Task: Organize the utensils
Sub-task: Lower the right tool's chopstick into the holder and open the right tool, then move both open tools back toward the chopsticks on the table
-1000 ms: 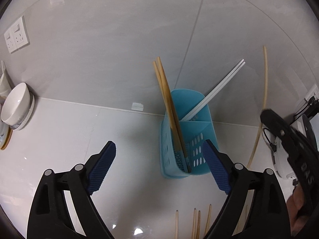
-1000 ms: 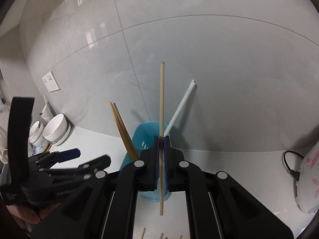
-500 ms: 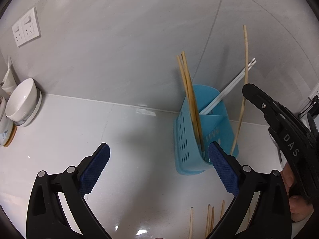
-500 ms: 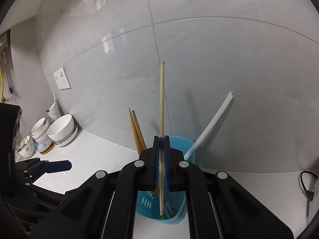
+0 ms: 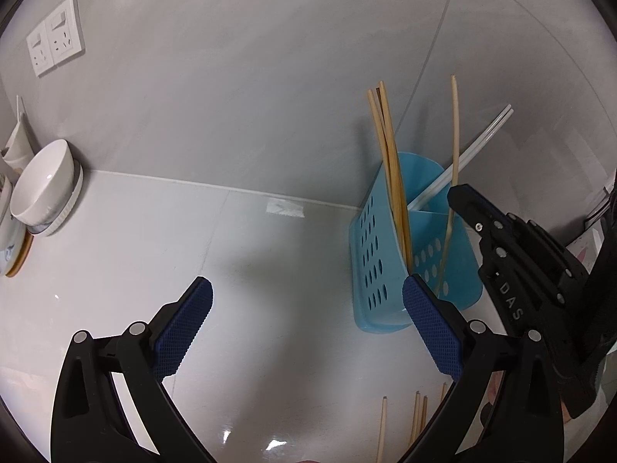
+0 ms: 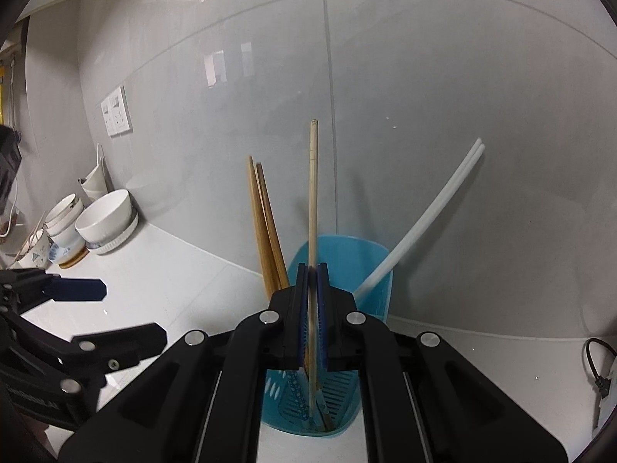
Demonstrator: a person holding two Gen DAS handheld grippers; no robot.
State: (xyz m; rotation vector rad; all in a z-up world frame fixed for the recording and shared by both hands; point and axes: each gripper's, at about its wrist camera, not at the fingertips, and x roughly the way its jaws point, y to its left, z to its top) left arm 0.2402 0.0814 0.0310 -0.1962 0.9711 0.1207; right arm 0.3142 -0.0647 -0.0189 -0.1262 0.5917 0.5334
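Pale wooden chopstick (image 6: 313, 208), slender, upright

left tool (image 5: 307, 322): black frame | blue ridged pads | silver screws

The wall (image 5: 239, 77) is faced with large glossy pale-grey tiles, their thin grout lines curving across both views. A white double socket plate (image 5: 56, 46) sits on it up at the left. Bright window-like reflections (image 6: 221, 63) show in the tiles' sheen. Below, a white glossy desk (image 5: 135, 254) meets the wall along a pale sealed joint, and small glints of overhead light lie on its surface. At the far left a white bowl (image 5: 42, 183) leans among stacked crockery against the wall. A black cable (image 6: 595, 362) loops at the right edge.
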